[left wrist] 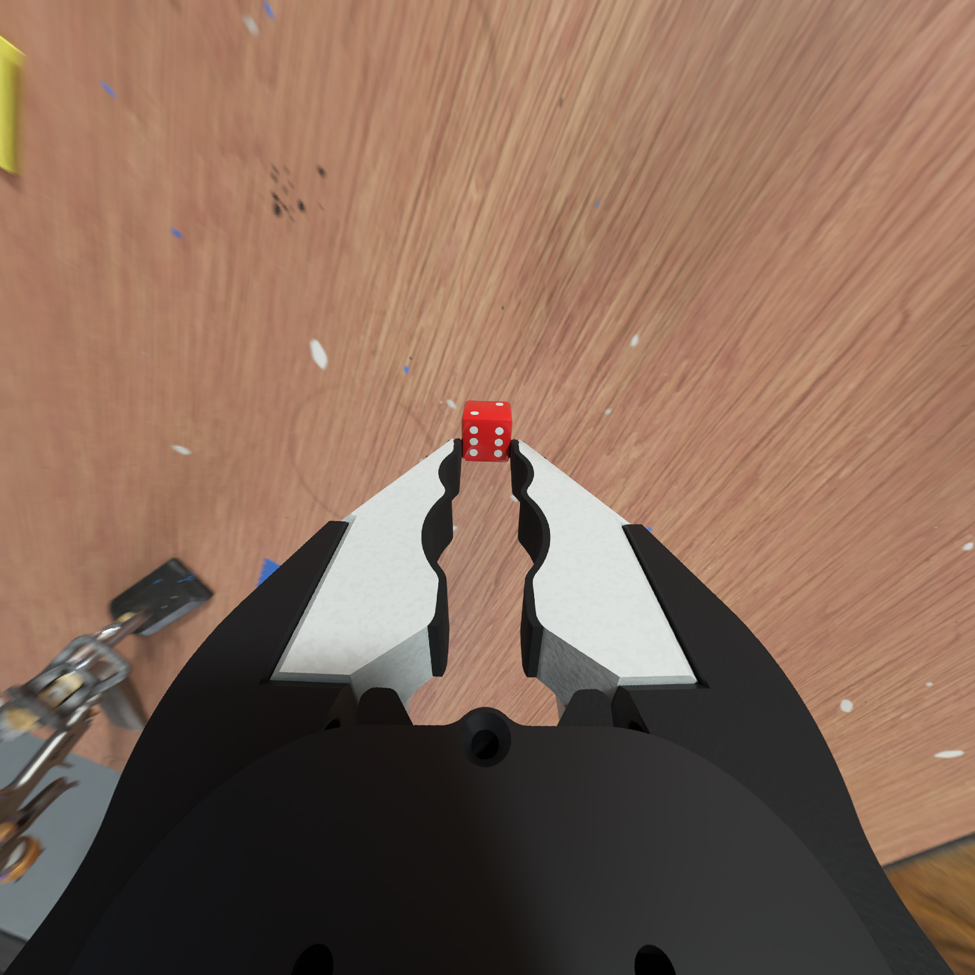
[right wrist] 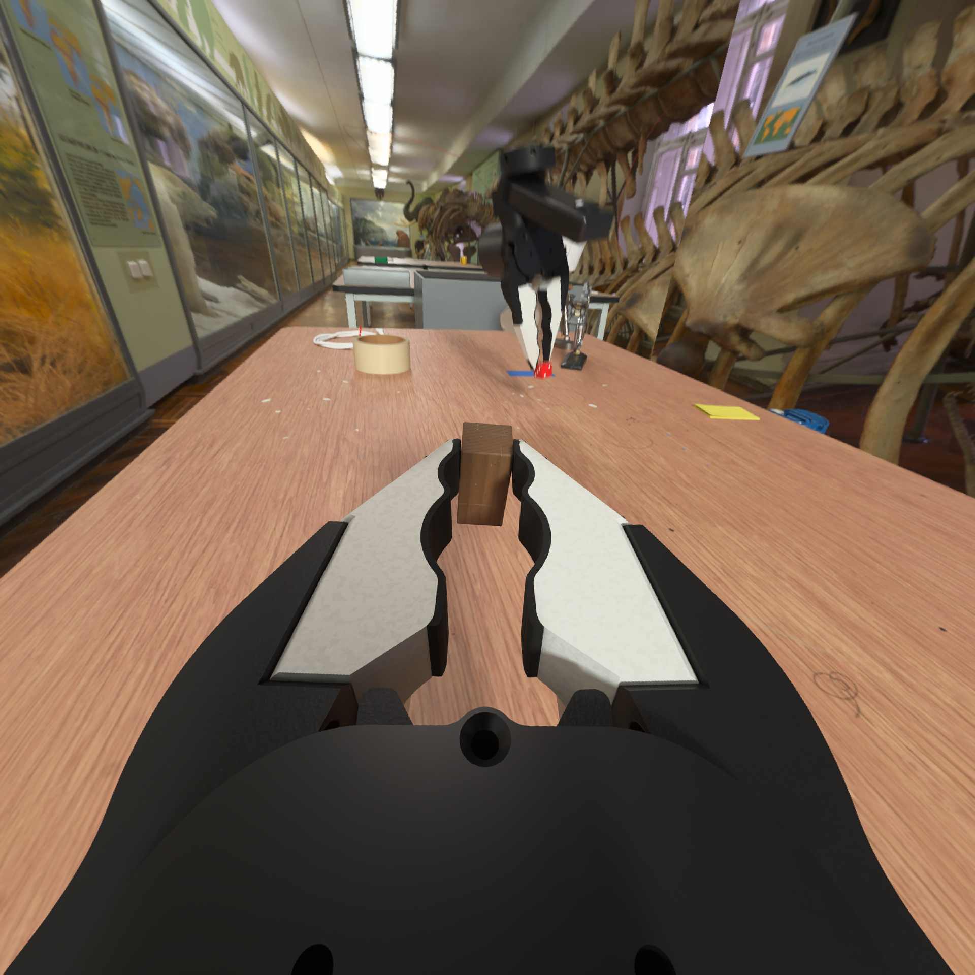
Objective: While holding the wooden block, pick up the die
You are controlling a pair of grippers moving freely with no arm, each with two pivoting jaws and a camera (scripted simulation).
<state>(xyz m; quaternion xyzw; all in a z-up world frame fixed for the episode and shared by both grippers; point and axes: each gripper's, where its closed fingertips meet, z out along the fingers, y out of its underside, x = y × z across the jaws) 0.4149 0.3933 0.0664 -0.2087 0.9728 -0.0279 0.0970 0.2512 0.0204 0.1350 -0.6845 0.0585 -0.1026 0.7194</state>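
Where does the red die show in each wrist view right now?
Left wrist view: the die sits at centre, between the tips of the left gripper.
Right wrist view: it is small and far off, upper centre, on the table under the left gripper's tips.
Shared landmark: the yellow pad, at the left edge in the left view, at right in the right view.

Die (left wrist: 486, 431) on table (left wrist: 686, 237) (tape roll (right wrist: 381, 354) left, notepad (right wrist: 727, 411) right).

Bare stretch of reddish-brown wooden surface (right wrist: 264, 527) betw the near tool & far end is open; cream tape roll (right wrist: 381, 354) far left, yellow flat pad (right wrist: 727, 411) right & metal clamp stand w/ black base (right wrist: 575, 337) crowd the edges.
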